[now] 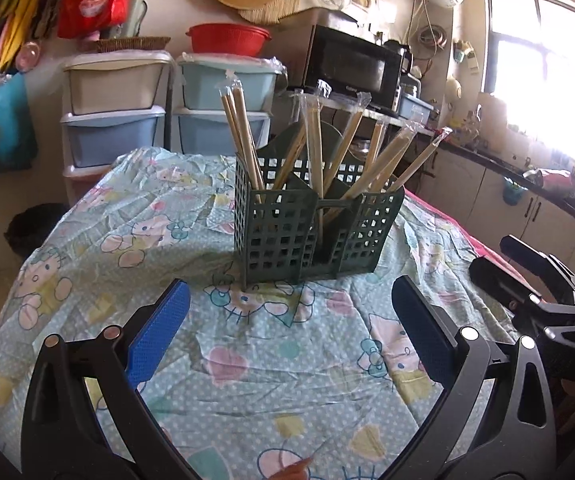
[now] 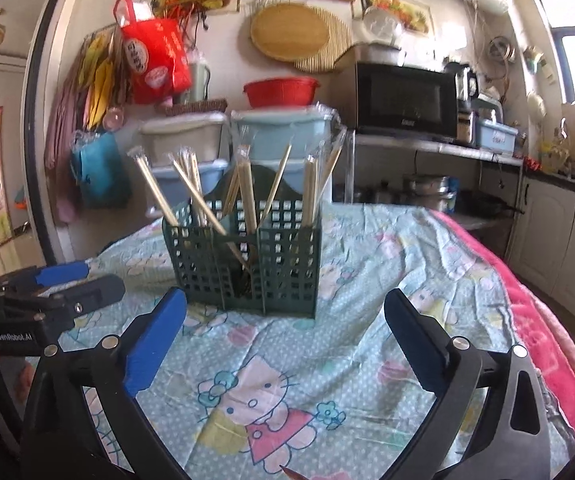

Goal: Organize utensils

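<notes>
Over the bench (image 1: 87,240) I hold the left tool (image 1: 291,312) with its jaws spread wide and nothing between them; my right tool (image 2: 285,320) gapes the same, equally bare. Just ahead of both, the green caddy (image 1: 315,232) stands upright on the cloth (image 2: 367,280), wrapped chopsticks (image 1: 243,136) leaning in its compartments.

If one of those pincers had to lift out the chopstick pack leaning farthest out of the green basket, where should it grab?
Probably its upper end, from above. The wrapped chopstick pack leans out over the green basket rim, away from the other packs, so its upper part stands free. The open right gripper could close across it; its lower end is boxed in by the mesh walls.
</notes>
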